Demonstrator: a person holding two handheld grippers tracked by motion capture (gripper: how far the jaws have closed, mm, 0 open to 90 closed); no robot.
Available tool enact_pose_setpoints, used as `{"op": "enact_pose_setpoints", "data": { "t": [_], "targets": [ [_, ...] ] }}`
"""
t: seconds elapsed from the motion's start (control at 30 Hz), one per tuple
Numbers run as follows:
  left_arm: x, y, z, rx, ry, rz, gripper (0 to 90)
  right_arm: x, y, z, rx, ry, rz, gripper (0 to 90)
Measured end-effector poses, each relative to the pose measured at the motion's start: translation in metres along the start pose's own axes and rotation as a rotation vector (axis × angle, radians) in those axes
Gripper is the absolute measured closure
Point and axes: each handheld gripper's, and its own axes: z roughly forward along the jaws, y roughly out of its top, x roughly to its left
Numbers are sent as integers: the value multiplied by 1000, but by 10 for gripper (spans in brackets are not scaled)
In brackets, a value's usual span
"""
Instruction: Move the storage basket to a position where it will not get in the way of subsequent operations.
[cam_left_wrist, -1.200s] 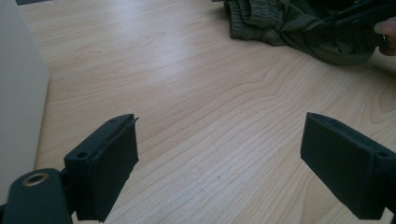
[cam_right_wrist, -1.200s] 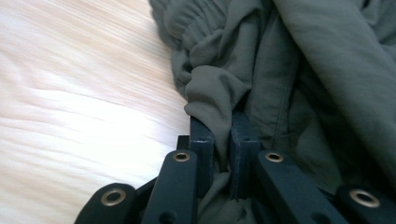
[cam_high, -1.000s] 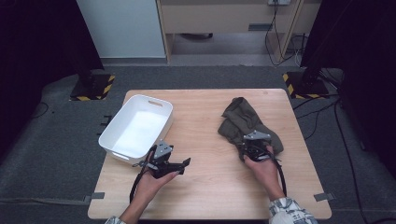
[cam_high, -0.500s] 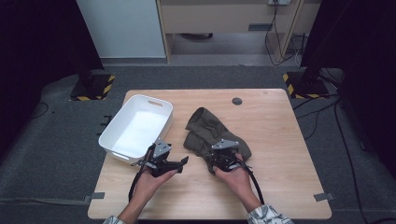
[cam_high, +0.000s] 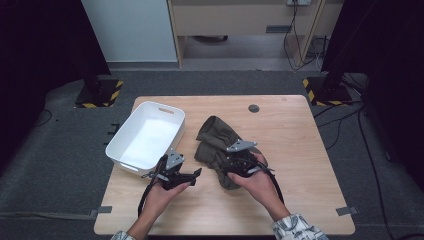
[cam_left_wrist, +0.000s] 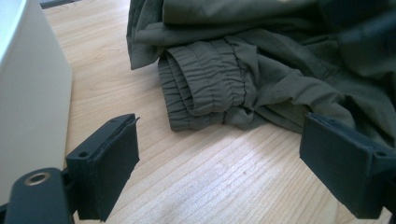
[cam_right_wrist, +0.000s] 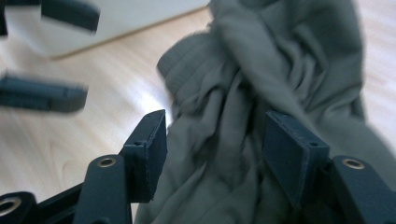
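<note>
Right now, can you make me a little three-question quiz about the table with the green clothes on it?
1. True or false: the white bin has the olive garment inside it.
2. Which hand-held gripper has cloth between its jaws? A) the left hand-held gripper B) the right hand-held gripper
3. Fill in: the garment lies on the wooden ____.

Key:
1. False. The bin is empty and the garment lies beside it on the table.
2. B. Its jaws have just been opening, with the cloth between them but not pinched. The left one is open over bare wood.
3. Table.
</note>
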Motion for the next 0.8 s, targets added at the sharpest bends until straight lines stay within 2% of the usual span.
{"op": "enact_pose_setpoints", "data": {
  "t": [0.2, 0.43, 0.57, 0.8],
  "targets": [
    [0, 0, 0, 3, -2, 1, 113, -11, 24, 9, -15, -25, -4, 399],
    [1, -1, 1, 1, -2, -4, 113, -12, 42, 15, -33, -35, -19, 403],
    [0, -1, 2, 7, -4, -2, 113, -13, 47, 29, 4, -45, -41, 427],
    [0, -1, 3, 7, -10, -4, 114, -20, 51, 64, 64, -64, -43, 508]
  ]
}}
